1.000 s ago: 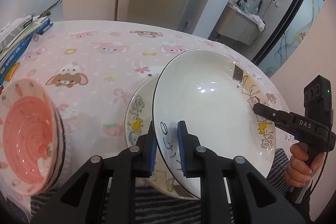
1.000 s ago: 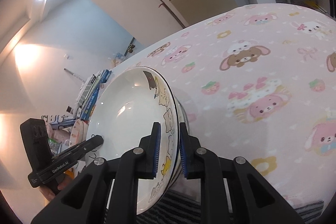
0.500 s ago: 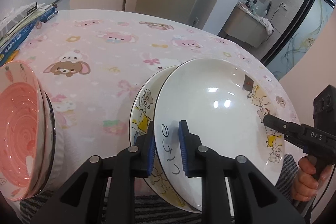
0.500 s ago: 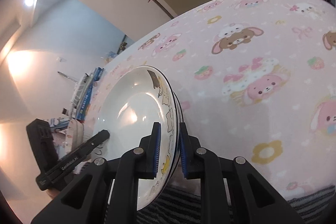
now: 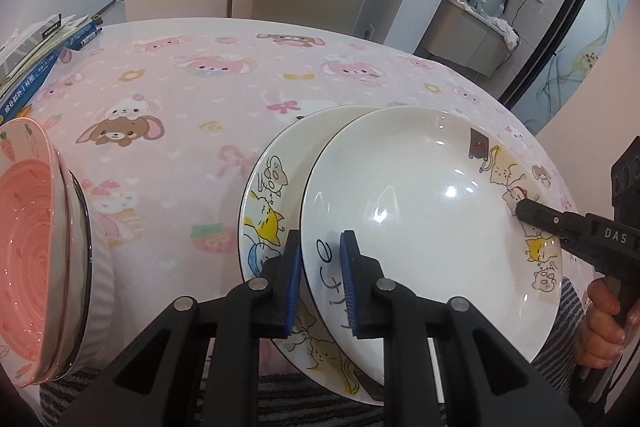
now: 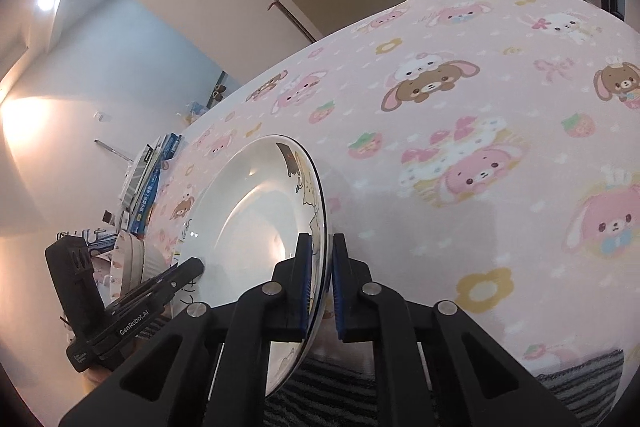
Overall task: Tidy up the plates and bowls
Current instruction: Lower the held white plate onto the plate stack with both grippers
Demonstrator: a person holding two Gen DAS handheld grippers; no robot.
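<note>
A white plate with cat drawings (image 5: 420, 211) is tilted above the pink tablecloth, overlapping a second cat plate (image 5: 268, 203) that lies under it to the left. My left gripper (image 5: 320, 283) is shut on the top plate's near rim, by some handwritten marks. On the plate's right rim my right gripper (image 5: 520, 213) is shut too. From the right wrist view, the same plate (image 6: 256, 211) stands nearly edge-on with its rim pinched in my right gripper (image 6: 320, 283), and my left gripper (image 6: 192, 267) holds the far rim.
A pink spiral bowl (image 5: 28, 247) sits nested in a white ribbed bowl (image 5: 100, 267) at the left edge. Stacked books (image 5: 36, 67) lie at the far left of the table (image 5: 200, 99). Striped fabric (image 5: 300, 403) runs along the near edge. A hand (image 5: 604, 323) grips the right tool.
The held plate has sunk closer to the lower plate and the cloth. The right jaws have narrowed onto the rim. The bowls have slid toward the left frame edge.
</note>
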